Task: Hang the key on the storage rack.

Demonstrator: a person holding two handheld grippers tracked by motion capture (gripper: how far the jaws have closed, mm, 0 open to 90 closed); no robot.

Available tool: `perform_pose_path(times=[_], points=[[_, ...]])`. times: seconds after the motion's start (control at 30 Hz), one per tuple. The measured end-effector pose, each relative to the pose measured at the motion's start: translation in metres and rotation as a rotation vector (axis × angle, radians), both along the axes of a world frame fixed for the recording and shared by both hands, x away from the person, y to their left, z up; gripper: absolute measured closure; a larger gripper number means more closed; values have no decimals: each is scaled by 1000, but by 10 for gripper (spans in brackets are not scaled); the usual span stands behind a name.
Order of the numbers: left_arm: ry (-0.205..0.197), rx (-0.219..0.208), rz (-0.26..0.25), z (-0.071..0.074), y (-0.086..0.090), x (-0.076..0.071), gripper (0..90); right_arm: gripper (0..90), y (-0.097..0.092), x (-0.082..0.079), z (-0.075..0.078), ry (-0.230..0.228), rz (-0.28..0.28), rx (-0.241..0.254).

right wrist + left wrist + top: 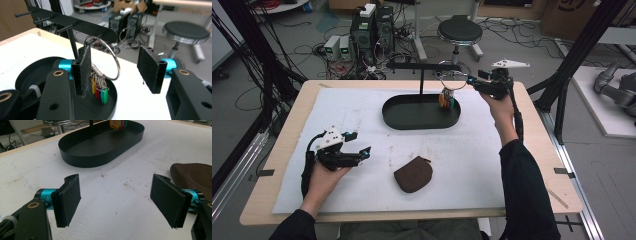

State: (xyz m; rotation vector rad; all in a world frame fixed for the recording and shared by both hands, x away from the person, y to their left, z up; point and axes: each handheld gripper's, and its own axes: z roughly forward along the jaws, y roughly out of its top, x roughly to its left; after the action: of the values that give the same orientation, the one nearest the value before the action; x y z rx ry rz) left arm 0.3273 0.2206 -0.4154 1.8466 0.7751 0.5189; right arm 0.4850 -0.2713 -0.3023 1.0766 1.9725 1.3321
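A metal key ring (452, 81) with several coloured tags (446, 100) hangs from a peg of the black stand's crossbar (422, 66), over the stand's oval tray (402, 122). My right gripper (473, 80) is at the ring from the right, open. In the right gripper view the ring (117, 65) sits between its jaws (116, 71), close to the left pad (85, 67), with the tags (100, 93) dangling below. A brown pouch (413, 174) lies on the white mat near the front. My left gripper (361, 142) rests left of the pouch, open (116, 205) over bare mat.
The white mat (362, 105) covers most of the wooden table (277, 150). Beyond the far edge stand a round stool (459, 31), computer boxes (372, 30) and loose cables on the floor. In the left gripper view the tray (87, 161) lies ahead and the pouch (195, 175) at right.
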Motion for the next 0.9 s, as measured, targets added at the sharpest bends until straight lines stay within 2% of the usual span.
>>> perform_pose_path(times=[0.07,0.17,0.2,0.23,0.3,0.33,0.37,0.4,0.5,0.63,0.73,0.9], points=[[-1,1,0,0,0,1,243,453,-7,-6,-3,-2,4,-1],[-5,-3,5,1,0,1,243,393,-19,-13,-9,50,6,13],[-6,-5,6,2,0,2,244,397,-26,-23,-14,16,-1,14],[-7,-3,7,3,0,2,244,397,-26,-23,-14,16,-1,14],[-8,-6,10,4,1,3,244,356,-33,-27,-16,73,13,19],[-11,-11,15,5,1,4,248,370,-36,-32,-18,58,12,26],[-9,-10,14,6,1,5,248,376,-41,-45,-20,24,6,32],[-12,-12,19,7,1,5,248,376,-41,-45,-20,24,6,32],[-18,-14,23,10,1,6,251,372,-46,-61,-23,8,18,40],[-25,-16,25,12,-1,8,252,372,-47,-84,-25,3,29,27],[-22,-16,16,14,-3,8,252,365,-48,-103,-27,-4,39,40],[-20,-10,6,15,-4,8,251,352,-51,-122,-38,2,35,47]])
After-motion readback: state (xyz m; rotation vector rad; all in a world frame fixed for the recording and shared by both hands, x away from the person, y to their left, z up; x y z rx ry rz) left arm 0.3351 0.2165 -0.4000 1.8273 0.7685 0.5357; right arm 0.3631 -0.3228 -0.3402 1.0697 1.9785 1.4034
